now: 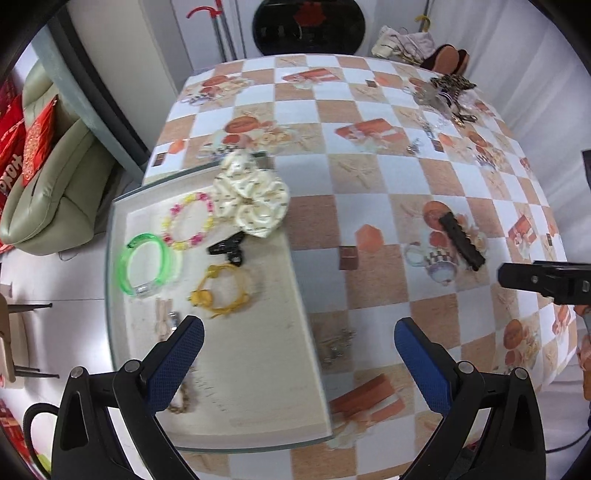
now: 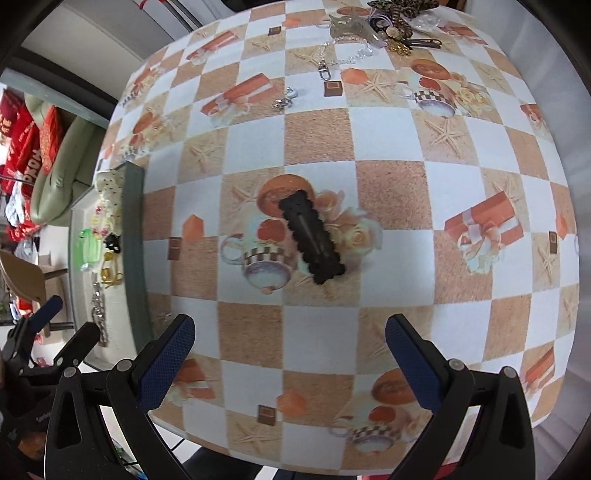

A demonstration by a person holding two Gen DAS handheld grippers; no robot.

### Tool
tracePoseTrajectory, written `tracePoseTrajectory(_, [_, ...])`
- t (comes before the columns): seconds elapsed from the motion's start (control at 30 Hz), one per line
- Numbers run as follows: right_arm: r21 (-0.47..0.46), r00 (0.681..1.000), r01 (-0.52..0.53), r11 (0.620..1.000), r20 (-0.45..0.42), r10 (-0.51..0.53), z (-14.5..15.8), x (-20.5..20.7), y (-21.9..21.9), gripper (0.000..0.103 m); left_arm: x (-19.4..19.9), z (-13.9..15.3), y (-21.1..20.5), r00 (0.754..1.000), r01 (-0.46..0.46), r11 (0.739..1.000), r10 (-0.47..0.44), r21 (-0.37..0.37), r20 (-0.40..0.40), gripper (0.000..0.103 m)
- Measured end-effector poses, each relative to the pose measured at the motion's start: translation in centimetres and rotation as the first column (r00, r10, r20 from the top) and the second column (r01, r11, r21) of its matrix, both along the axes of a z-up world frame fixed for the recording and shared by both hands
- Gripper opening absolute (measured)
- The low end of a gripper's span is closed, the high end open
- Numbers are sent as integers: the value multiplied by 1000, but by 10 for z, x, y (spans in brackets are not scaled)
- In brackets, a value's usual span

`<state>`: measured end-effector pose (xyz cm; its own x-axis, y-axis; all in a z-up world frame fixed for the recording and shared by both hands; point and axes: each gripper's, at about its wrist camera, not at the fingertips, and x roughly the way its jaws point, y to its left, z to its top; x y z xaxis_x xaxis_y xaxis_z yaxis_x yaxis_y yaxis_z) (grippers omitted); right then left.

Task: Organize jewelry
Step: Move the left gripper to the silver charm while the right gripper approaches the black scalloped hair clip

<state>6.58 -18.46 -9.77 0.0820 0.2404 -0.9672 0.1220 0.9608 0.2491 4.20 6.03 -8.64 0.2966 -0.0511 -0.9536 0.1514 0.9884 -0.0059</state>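
Jewelry already fills the shallow cream rectangular tray [image 1: 258,369] at the left edge of the round table covered in an orange-and-white checked cloth [image 1: 369,177]. Inside it lie a translucent green plastic bangle [image 1: 147,264], a pink-and-yellow beaded bracelet [image 1: 189,221], a cream patterned fabric scrunchie [image 1: 251,194] that overhangs the tray's far right rim, a small black claw clip [image 1: 229,249], a yellow cord bracelet [image 1: 221,290] and a pale chain piece [image 1: 164,319] near the left gripper's finger. Another chain lies under the left finger at the tray's near end, too blurred to describe.

Out on the cloth, well apart from the tray, rests a black scalloped-edge hair clip [image 2: 312,236]. It lies flat, its long axis running diagonally, far end toward the left, near end toward the right in the right wrist view. It sits on a printed teacup picture, touching nothing else.

The right gripper [image 2: 290,354] hovers just short of the clip, its blue-padded fingers spread wide and empty. The left gripper [image 1: 299,354] hangs over the tray's right rim, likewise released, holding nothing.

A small heap of tangled metal pieces [image 1: 338,347] lies just beside the tray's right edge. At the table's far side a heap of keys, chains and dark trinkets [image 2: 388,26] clusters near the rim. Bare cloth surrounds the clip on every side.
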Motion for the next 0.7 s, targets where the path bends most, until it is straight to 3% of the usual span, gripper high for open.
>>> tracePoseTrajectory(0.5, [15,1000,-19,1000,15,18,0,41,-39,103,7,-16,-72,998,23,999,-25,-36,-61,103])
tracePoseTrajectory(0.7, [6,998,-55,998,5,55,-11,43,-44,97,29,-13,-75,999,-5,1000,4,-26,-33,103])
